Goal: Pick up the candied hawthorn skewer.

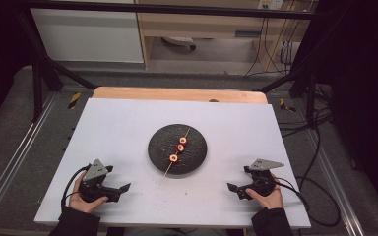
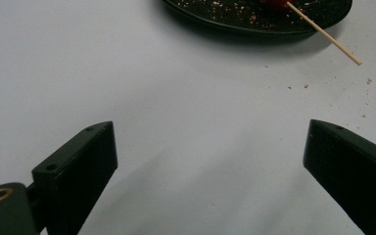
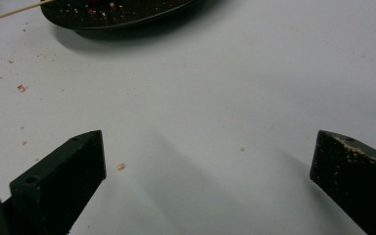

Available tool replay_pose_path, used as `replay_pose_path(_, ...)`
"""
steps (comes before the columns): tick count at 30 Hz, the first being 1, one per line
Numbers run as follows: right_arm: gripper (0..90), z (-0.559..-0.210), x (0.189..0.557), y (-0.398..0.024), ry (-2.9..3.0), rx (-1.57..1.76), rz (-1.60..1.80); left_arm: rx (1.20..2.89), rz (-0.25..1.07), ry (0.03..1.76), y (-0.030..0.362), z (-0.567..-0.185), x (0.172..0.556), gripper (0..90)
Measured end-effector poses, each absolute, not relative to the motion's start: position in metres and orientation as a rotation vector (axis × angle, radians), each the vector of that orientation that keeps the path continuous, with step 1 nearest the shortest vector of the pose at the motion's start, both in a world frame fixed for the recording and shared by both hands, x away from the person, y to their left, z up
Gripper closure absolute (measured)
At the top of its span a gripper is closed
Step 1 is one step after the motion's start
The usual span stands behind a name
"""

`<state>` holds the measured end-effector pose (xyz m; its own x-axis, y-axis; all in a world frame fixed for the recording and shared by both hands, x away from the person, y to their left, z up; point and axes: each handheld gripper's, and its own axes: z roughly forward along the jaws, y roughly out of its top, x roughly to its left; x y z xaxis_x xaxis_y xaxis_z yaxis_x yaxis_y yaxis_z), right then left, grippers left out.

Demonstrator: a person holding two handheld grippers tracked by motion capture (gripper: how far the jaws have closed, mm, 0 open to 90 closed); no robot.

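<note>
left gripper (image 1: 124,188): near left on the table (image 1: 118,123), jaws spread, nothing between them
right gripper (image 1: 231,188): near right, jaws spread, nothing held
skewer (image 1: 178,147): three red pieces, on the black plate (image 1: 157,147), mid-table

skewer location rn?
The skewer, carrying three red pieces, lies diagonally across the black plate at the middle of the white table in the high view, its bare near end sticking out past the plate's front rim, between both open grippers.

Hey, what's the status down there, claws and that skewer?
Left claw open, empty. Right claw open, empty. Skewer with three red pieces lies on plate, stick end poking over the rim. Just crumbs between.
</note>
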<state>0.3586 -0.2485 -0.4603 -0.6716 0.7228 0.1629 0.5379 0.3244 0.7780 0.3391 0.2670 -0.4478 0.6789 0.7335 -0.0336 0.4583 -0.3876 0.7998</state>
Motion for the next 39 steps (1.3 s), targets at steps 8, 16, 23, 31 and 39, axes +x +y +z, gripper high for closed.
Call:
replay_pose_path(8, 1.1, -0.46, 0.358, -0.249, 2.373, 1.148, 1.273, 2.052, 0.415, 0.914, 0.266, -0.447, 0.339, 5.7)
replay_pose_path(16, 0.9, -0.459, 0.358, -0.249, 2.365, 1.151, 1.279, 2.057, 0.419, 0.915, 0.261, -0.445, 0.339, 5.8)
replay_pose_path(23, 0.9, -0.458, 0.358, -0.249, 2.363, 1.155, 1.281, 2.062, 0.417, 0.911, 0.253, -0.443, 0.339, 6.0)
replay_pose_path(31, 0.9, -0.458, 0.358, -0.249, 2.362, 1.161, 1.282, 2.069, 0.404, 0.914, 0.242, -0.439, 0.341, 6.0)
replay_pose_path(39, 0.9, -0.458, 0.358, -0.249, 2.363, 1.157, 1.282, 2.076, 0.408, 0.913, 0.229, -0.433, 0.345, 6.5)
